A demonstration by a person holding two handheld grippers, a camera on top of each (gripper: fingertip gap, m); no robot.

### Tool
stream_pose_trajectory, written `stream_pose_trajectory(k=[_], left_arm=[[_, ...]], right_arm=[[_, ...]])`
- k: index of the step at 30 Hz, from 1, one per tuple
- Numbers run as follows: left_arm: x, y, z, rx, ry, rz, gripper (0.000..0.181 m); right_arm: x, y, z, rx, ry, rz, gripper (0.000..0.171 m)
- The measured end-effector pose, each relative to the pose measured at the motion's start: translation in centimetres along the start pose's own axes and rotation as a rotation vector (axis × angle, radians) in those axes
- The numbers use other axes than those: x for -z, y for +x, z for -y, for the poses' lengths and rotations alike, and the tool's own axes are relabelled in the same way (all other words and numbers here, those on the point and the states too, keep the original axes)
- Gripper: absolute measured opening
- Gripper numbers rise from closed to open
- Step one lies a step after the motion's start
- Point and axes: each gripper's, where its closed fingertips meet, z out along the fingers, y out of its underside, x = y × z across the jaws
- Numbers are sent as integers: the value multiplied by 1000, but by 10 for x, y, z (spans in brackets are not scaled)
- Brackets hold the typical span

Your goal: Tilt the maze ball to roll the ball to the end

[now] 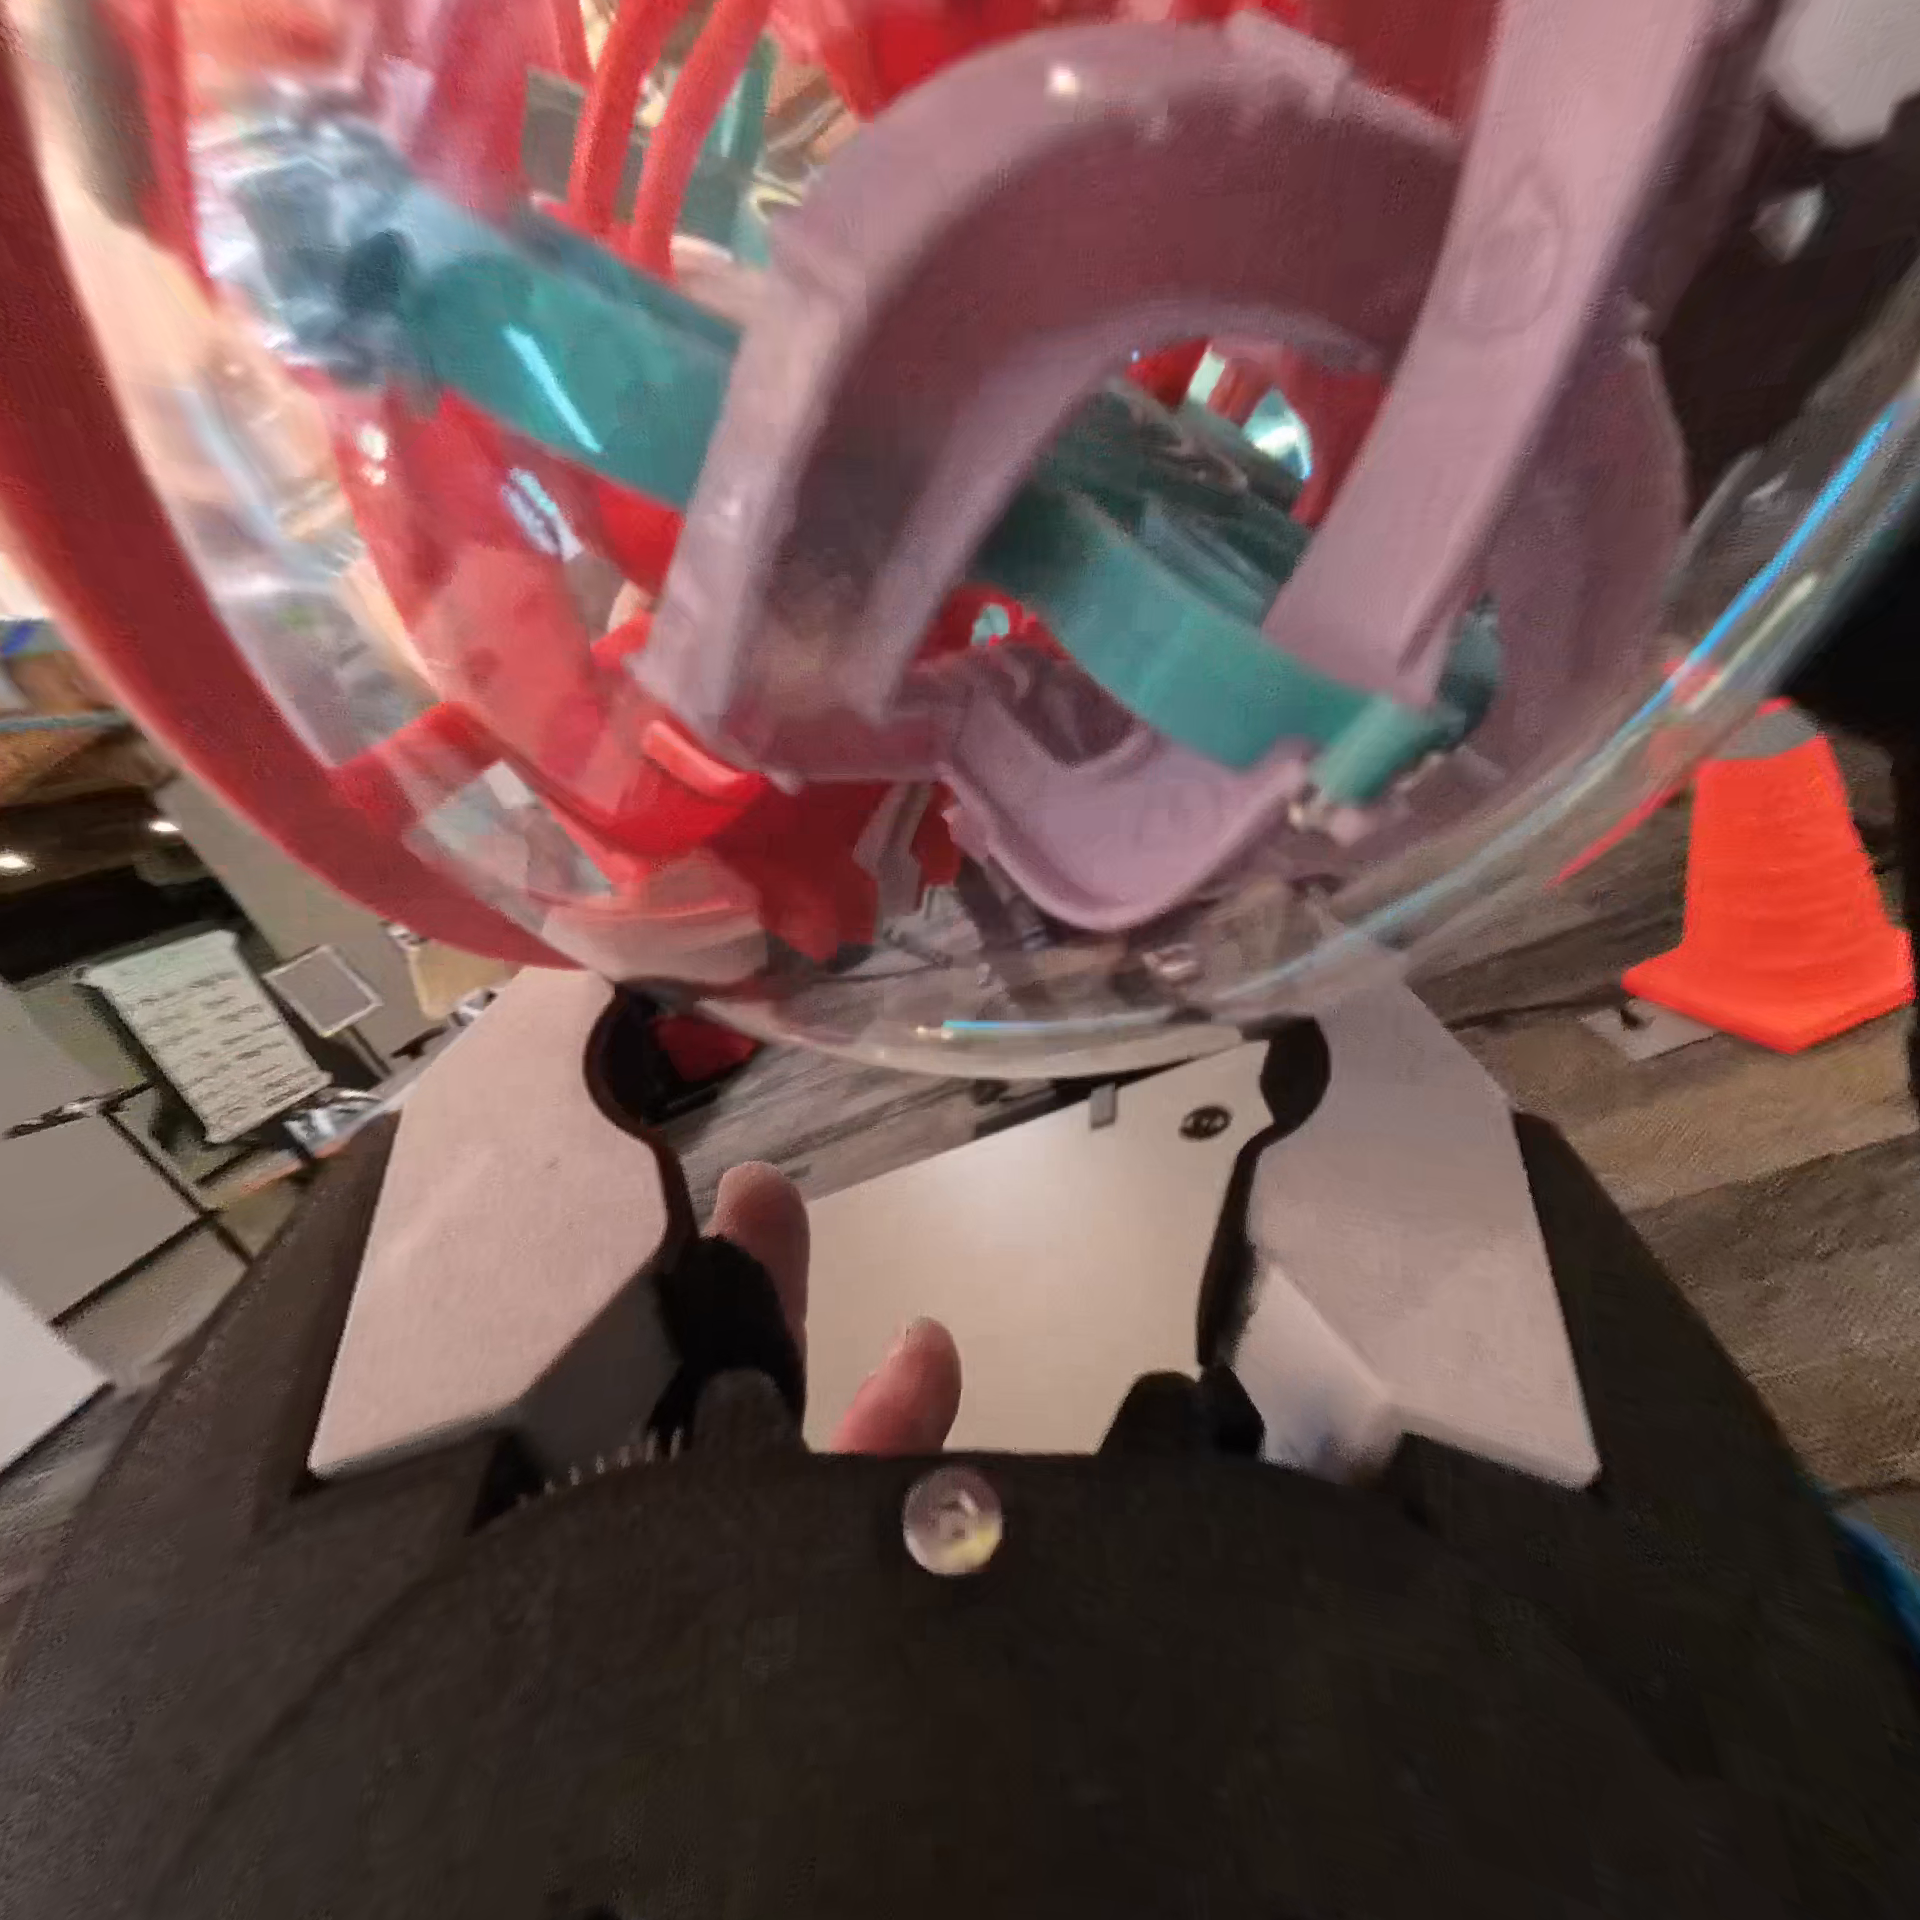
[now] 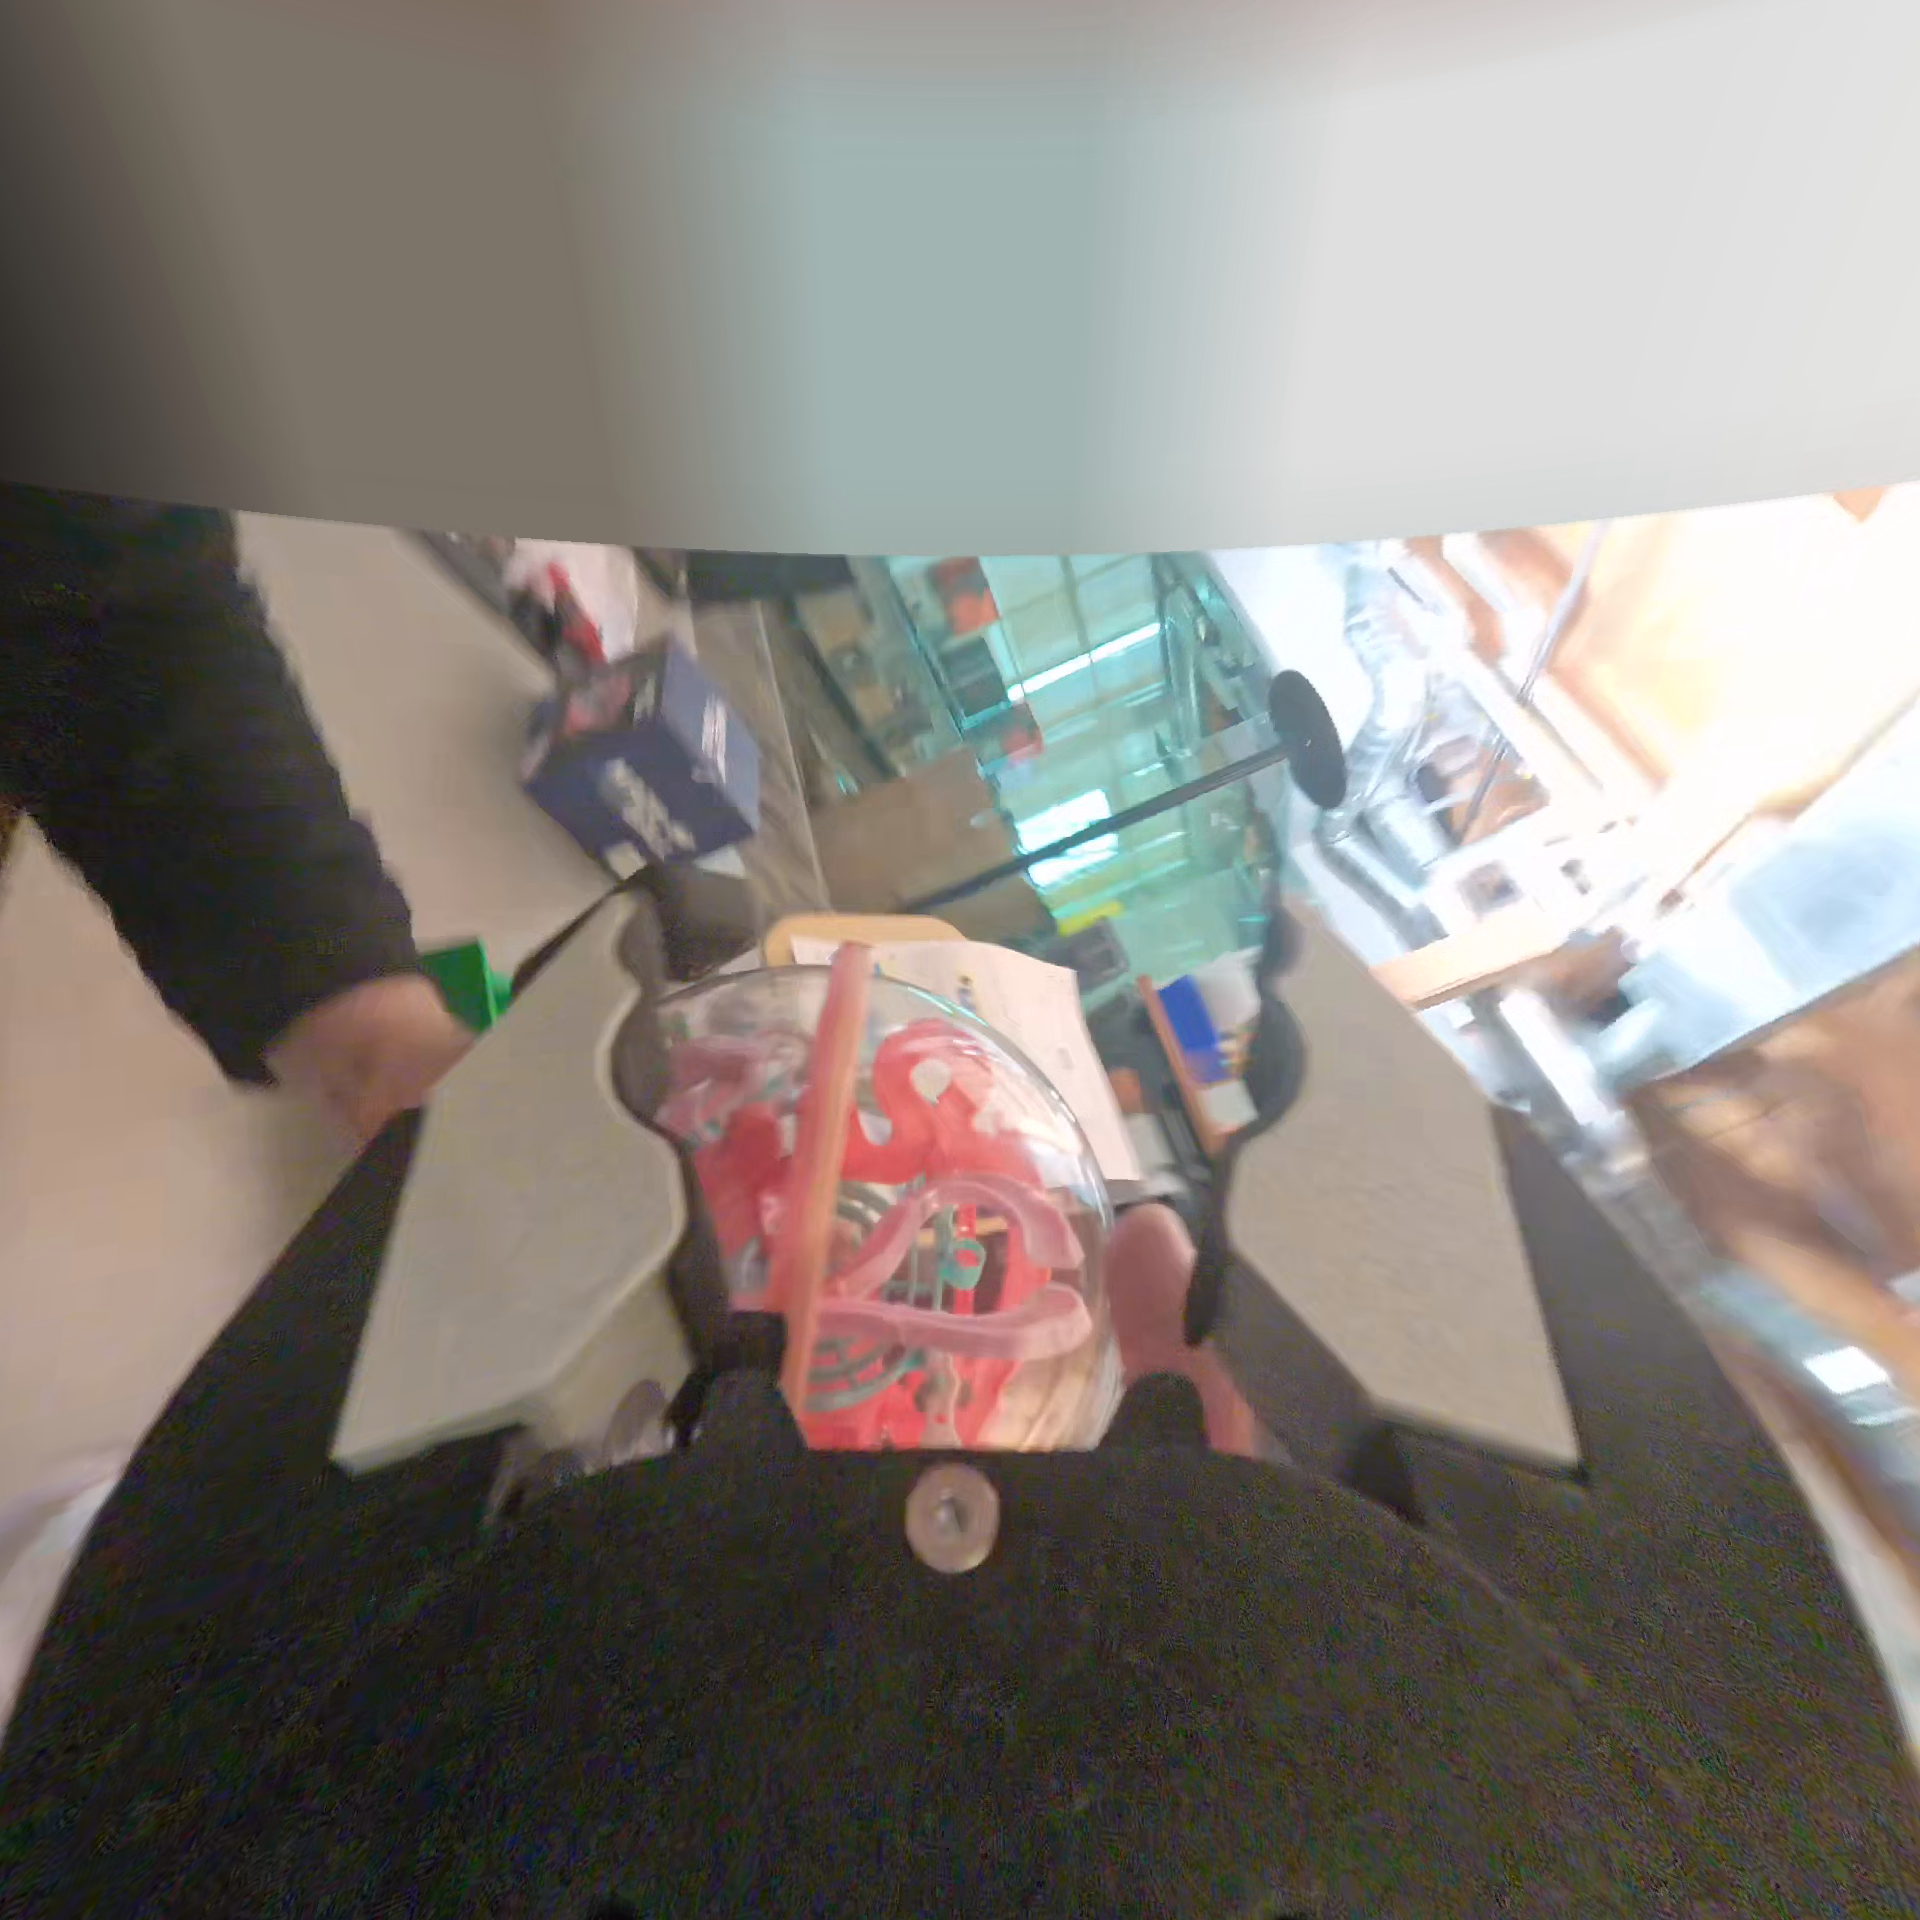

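**Sphere rides the left claw, right claw stands off**

On the left side, the left gripper [image 1: 966, 1029] has its jaws spread wide, and the maze ball [image 1: 935, 468], a clear plastic sphere packed with red, teal and lilac tracks, sits right on the two fingertips. It is touching both tips and bulging dead ahead of the claw, lifted off the white table [image 1: 987, 1247]. It is cradled rather than pinched, I'd say. The picture is smeared, and the little ball inside can't be picked out on any track. An orange cone [image 1: 1766, 883] stands on the floor off to the right.

Moving right, the right gripper [image 2: 961, 935] is also wide apart. The sphere [image 2: 883, 1195] shows through the gap between its fingers, low and close to the base. Whether either finger touches the shell, I can't tell. A dark-sleeved hand [image 2: 364, 1049] works at the left, and a dark blue box [image 2: 644, 769] sits near the table's far edge.

The left claw is plainly the nearer one and carries the sphere, so any tilt looks likely to come from that wrist. With nothing clamping the shell, it could slip off.
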Motion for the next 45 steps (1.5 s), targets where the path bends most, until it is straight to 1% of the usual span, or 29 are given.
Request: stream_pose_trajectory(k=[1,2,3,4,5,7,10,13,14,16,18,21,25,30,39,43,45], left_arm=[[-8,0,4,29,10,-10,119],[-15,-1,10,53,41,-14,119],[-22,0,14,82,69,-25,123],[-28,0,15,116,69,-29,126],[-32,-2,15,156,75,-22,130],[-36,-2,19,242,98,-46,135],[-36,-3,34,309,161,-64,146],[-31,-8,55,390,234,-120,151],[-30,-11,63,415,253,-129,157],[-25,-19,80,450,303,-142,156],[-23,-19,90,427,309,-166,157],[-21,-22,107,493,345,-191,155],[-23,-31,124,671,374,-248,154],[-29,-41,140,756,383,-273,154],[-34,-47,170,767,361,-297,152],[-31,-48,181,775,407,-327,152],[-28,-49,188,780,455,-354,151]], right_arm=[[12,18,-15,-166,28,20,127],[24,29,-30,-328,71,55,130],[33,37,-42,-448,129,64,138],[40,45,-54,-512,161,36,147],[45,50,-65,-558,167,2,151],[52,59,-77,-639,175,-60,150],[47,53,-86,-638,65,-64,156],[43,60,-79,-626,57,-85,156],[42,64,-75,-621,71,-102,156],[42,69,-65,-635,96,-115,156],[45,76,-57,-640,116,-144,154],[44,78,-51,-630,69,-158,151],[37,85,-43,-567,-14,-183,155],[33,102,-40,-581,-91,-200,155],[37,127,-22,-638,-80,-240,154],[33,130,-7,-583,-89,-239,153],[27,132,3,-538,-112,-234,152]])
